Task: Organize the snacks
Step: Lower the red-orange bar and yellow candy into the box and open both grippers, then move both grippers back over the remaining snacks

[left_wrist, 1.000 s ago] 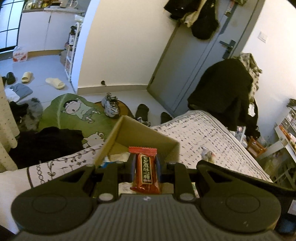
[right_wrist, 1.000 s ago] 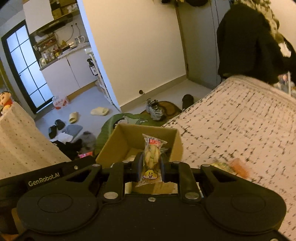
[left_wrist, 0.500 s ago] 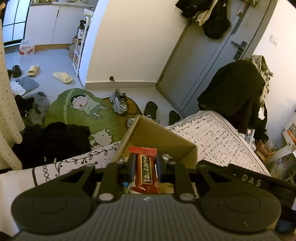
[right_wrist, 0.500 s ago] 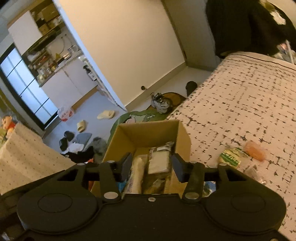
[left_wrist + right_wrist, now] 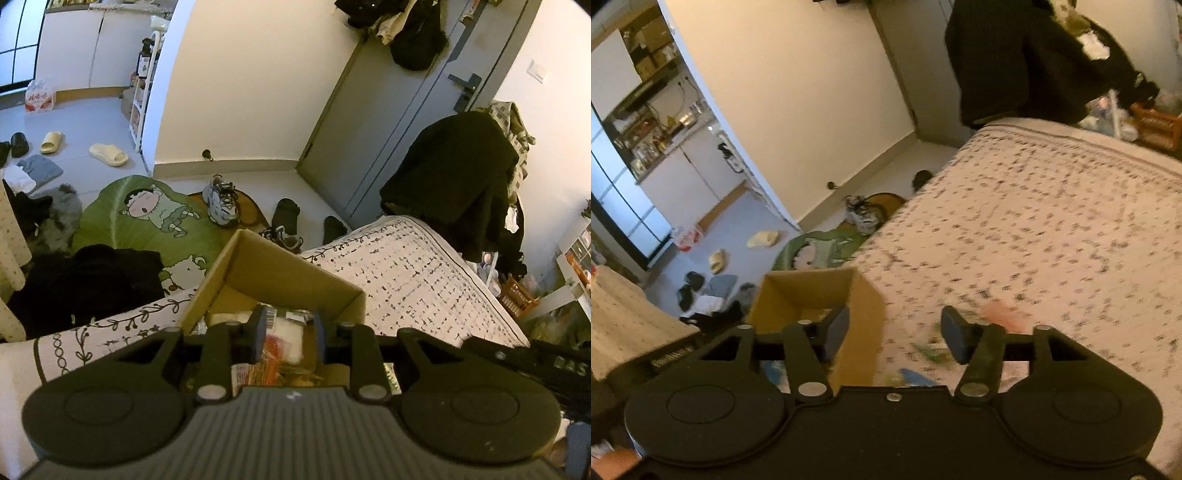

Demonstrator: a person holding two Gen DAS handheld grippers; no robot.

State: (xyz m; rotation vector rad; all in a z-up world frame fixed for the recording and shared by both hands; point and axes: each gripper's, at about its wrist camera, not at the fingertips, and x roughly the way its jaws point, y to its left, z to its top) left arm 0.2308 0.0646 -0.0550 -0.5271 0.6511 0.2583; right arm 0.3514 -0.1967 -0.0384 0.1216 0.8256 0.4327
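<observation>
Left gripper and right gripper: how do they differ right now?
On the left gripper the jaws stand close together; on the right gripper they stand wide apart, have just been opening, and hold nothing. The left gripper hangs over the cardboard box; the right gripper hangs at its side, over the bedspread. Both point downward.

1. The left gripper (image 5: pixel 286 338) no longer pinches the red snack packet (image 5: pixel 271 349); it lies blurred inside the cardboard box (image 5: pixel 291 275).
2. The right gripper (image 5: pixel 894 338), jaws just opening, is empty and now beside the box, over the bedspread (image 5: pixel 1052 236).
</observation>
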